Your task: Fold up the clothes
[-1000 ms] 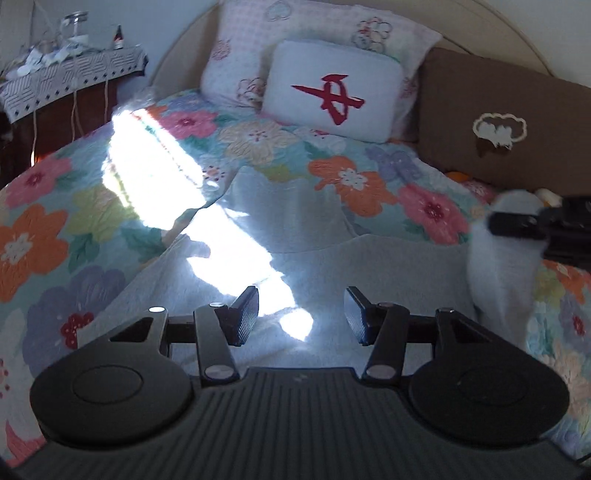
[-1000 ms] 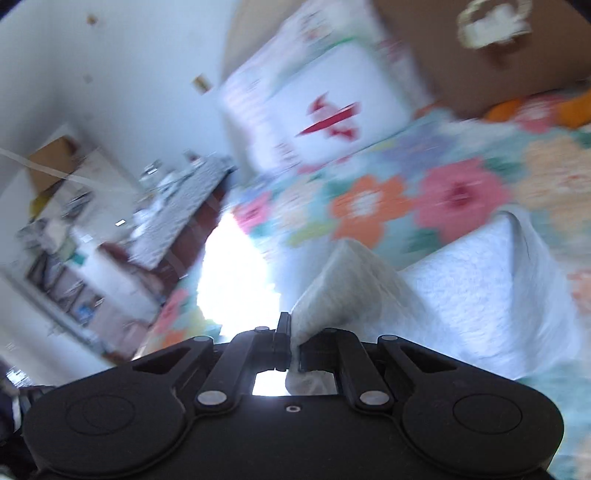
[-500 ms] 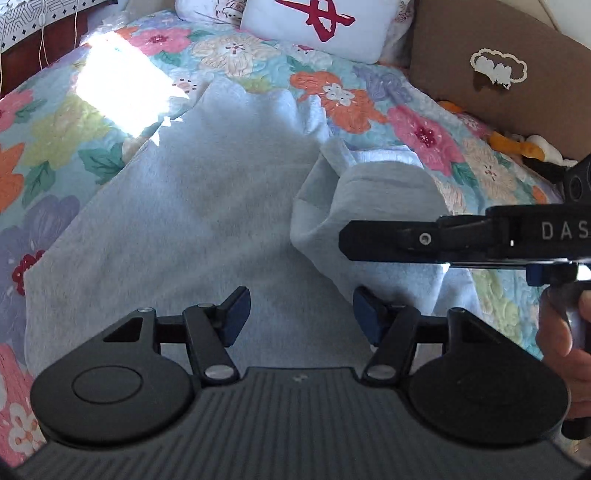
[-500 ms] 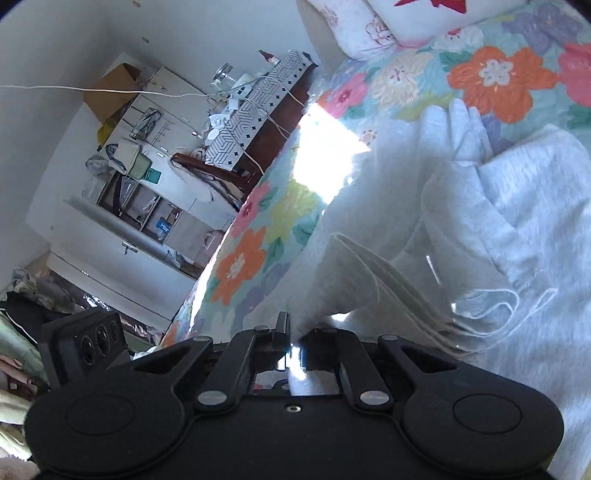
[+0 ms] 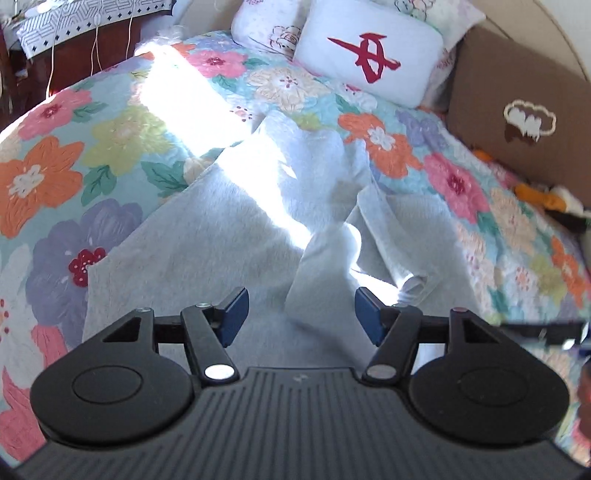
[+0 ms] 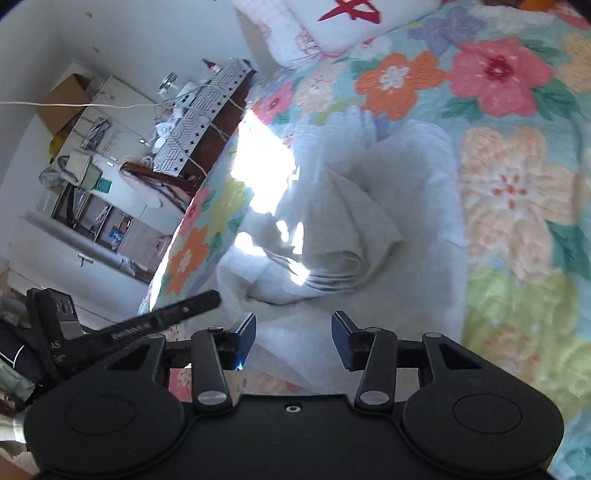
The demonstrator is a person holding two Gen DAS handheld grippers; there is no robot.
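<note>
A light grey sweatshirt point(image 5: 229, 236) lies spread on the floral bedspread point(image 5: 55, 155). One sleeve point(image 5: 325, 266) is folded over its body, its cuff lying in a loose bunch point(image 6: 332, 254). My left gripper point(image 5: 301, 317) is open and empty, just above the garment's near part. My right gripper point(image 6: 293, 338) is open and empty, hovering over the near edge of the garment point(image 6: 424, 221) just short of the bunched cuff. The left gripper's body point(image 6: 110, 328) shows at the left of the right wrist view.
A white pillow with a red mark point(image 5: 369, 62) and a brown cushion point(image 5: 517, 107) lie at the head of the bed. A table with a patterned cloth point(image 5: 92, 18) stands to the left. A bright patch of sunlight point(image 5: 192, 107) crosses the bed.
My right gripper opened and let go of the sleeve, which now lies folded on the sweatshirt. The right gripper drew back out of the left wrist view. The left gripper stayed open.
</note>
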